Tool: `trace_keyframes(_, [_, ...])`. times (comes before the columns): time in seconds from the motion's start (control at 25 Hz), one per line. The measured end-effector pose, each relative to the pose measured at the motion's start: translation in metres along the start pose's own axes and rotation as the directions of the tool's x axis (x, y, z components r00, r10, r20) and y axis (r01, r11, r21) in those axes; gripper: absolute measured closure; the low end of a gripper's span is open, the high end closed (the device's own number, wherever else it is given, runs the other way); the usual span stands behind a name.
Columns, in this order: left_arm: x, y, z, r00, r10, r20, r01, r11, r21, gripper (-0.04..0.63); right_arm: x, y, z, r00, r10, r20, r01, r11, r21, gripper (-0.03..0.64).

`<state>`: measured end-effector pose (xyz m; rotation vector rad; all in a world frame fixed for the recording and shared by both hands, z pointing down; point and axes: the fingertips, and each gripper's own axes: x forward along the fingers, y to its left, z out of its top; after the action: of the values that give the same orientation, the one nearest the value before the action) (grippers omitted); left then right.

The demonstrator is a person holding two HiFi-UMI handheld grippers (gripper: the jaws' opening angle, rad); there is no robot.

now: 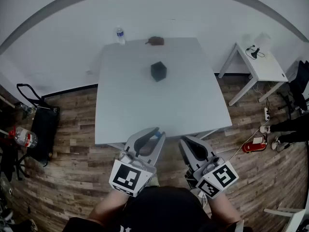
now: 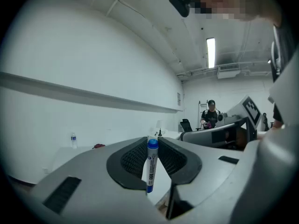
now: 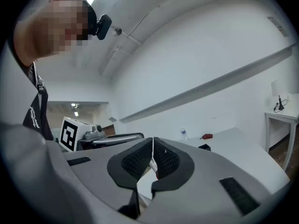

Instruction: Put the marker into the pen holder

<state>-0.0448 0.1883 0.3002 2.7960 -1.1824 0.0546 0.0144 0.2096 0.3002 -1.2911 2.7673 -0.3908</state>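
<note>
Grips the blue-capped marker (image 2: 149, 169) upright in the left claw (image 2: 152, 143), pads pressed on its barrel. Holds the right claw (image 3: 153, 140) pinched together, nothing surely caught. Sits well short of the pen holder (image 1: 158, 71) at mid-bench (image 1: 193, 105), straight ahead, left claw nearer. Bears barrel print too small to read.

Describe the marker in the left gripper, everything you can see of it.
The marker is a slim white barrel, plastic by its look, with blue top and bottom ends and dark print down its side. It stands upright, clamped near its top between the ribbed dark faces of the left gripper's jaws; nothing else touches it. The head view puts it in the air by the table's near edge.
</note>
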Motion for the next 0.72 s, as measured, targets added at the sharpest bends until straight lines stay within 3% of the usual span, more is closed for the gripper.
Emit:
trace_keyframes(0.44, [0.024,0.047,-0.006,1.0,-0.002,-0.019,0.002,1.0,-0.008,0.524,0.043,-0.015,-0.004,1.0,-0.017,-0.023,0.017,1.0,0.017,0.6])
trace_keyframes(0.72, [0.063,0.067,-0.006,0.999,0.031,-0.035,-0.031,0.999,-0.007,0.524,0.07,-0.049,-0.003,0.999,0.029,-0.033,-0.027,0.999,0.045,0.6])
